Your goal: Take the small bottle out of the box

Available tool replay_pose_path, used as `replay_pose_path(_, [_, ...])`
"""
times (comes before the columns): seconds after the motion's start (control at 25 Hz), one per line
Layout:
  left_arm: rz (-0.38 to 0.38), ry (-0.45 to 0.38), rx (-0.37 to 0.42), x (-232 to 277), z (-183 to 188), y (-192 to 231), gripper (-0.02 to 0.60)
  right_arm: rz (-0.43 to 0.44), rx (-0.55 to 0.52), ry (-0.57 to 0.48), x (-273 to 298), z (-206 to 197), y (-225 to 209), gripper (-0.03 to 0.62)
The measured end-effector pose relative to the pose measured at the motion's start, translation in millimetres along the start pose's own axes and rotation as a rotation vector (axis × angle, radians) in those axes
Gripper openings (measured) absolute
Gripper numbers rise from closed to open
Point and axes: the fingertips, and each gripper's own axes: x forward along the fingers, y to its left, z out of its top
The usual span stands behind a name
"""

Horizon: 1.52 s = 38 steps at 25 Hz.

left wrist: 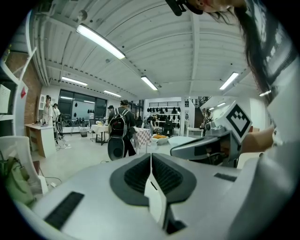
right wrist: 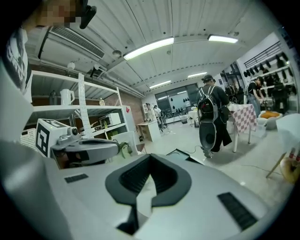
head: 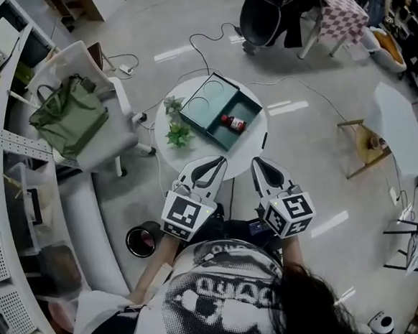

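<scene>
On a round white table point(head: 254, 136), a small bottle point(head: 233, 122) lies, seemingly sideways, in a teal box point(head: 211, 101). The left gripper point(head: 211, 170) and right gripper point(head: 265, 171) hover nearby, jaws closed, empty.

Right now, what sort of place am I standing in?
Probably an open workshop or lab-style hall, not a home: a bare, polished floor with a loose cable on it, long ceiling strip lights, and white metal shelving along one side.

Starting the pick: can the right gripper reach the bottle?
Probably yes: the bottle lies uncovered in the open box, nothing between it and the right gripper, whose jaws are shut.
</scene>
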Motion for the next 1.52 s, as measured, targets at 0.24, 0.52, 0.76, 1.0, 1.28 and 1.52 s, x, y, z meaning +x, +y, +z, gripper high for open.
replay_pose_path(0.24, [0.015, -0.004, -0.03, 1.0, -5.4, 10.9, 0.017, 0.01, -0.019, 0.029, 16.6, 1.3, -1.1, -0.002])
replay_pose_path(0.52, [0.121, -0.016, -0.062, -5.2, -10.1, 34.2, 0.017, 0.102, -0.05, 0.08, 49.9, 2.9, 1.1, -0.002])
replay_pose_path(0.76, [0.264, -0.005, -0.096, -2.1, -14.5, 60.5, 0.017, 0.192, -0.078, 0.121, 80.0, 6.6, -14.1, -0.002])
replay_pose_path(1.0, [0.42, -0.004, -0.142, 20.5, -11.7, 73.6, 0.017, 0.299, -0.123, 0.172, 115.3, 18.4, -50.1, -0.002])
replay_pose_path(1.28, [0.534, -0.002, -0.167, 53.7, 1.9, 70.9, 0.017, 0.397, -0.149, 0.243, 138.8, 13.6, -87.7, 0.006])
replay_pose_path(1.52, [0.645, 0.015, -0.177, 58.4, 5.5, 70.3, 0.017, 0.462, -0.173, 0.287, 160.7, 4.8, -105.1, 0.02])
